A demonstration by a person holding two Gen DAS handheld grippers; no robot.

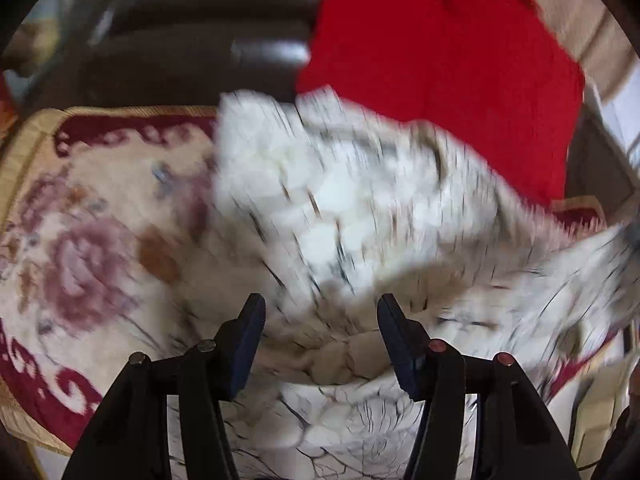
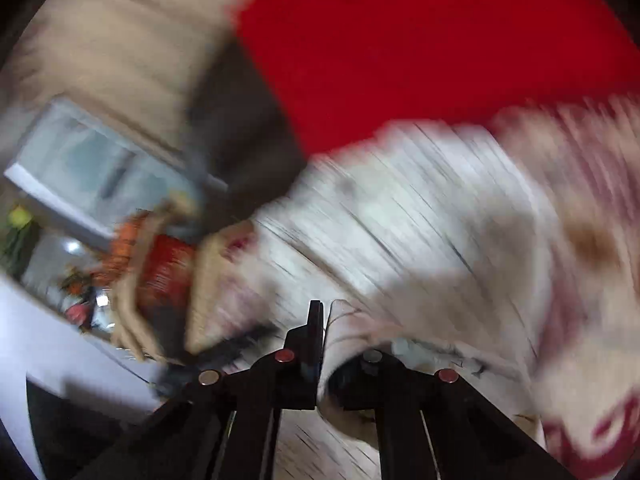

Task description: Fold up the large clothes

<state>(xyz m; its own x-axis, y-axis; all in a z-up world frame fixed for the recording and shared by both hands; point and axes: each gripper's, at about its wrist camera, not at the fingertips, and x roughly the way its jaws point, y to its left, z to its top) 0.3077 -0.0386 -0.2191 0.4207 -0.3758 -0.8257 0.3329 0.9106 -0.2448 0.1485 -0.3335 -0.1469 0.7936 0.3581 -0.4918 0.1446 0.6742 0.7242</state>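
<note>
A large white garment with thin dark line patterns (image 1: 320,208) lies bunched on a floral cushion (image 1: 92,240); the views are motion-blurred. My left gripper (image 1: 322,316) is open, its two fingers straddling a fold of the garment just above it. My right gripper (image 2: 326,320) is shut on an edge of the same white garment (image 2: 400,216), which drapes over its right finger and stretches away to the upper right.
A red cloth (image 1: 432,60) hangs at the back over a dark wooden sofa frame (image 1: 192,40). The cushion has a dark red and gold border (image 1: 120,128). In the right wrist view, a beige cushion (image 2: 120,40), a window (image 2: 88,168) and small colourful objects (image 2: 80,280) sit at left.
</note>
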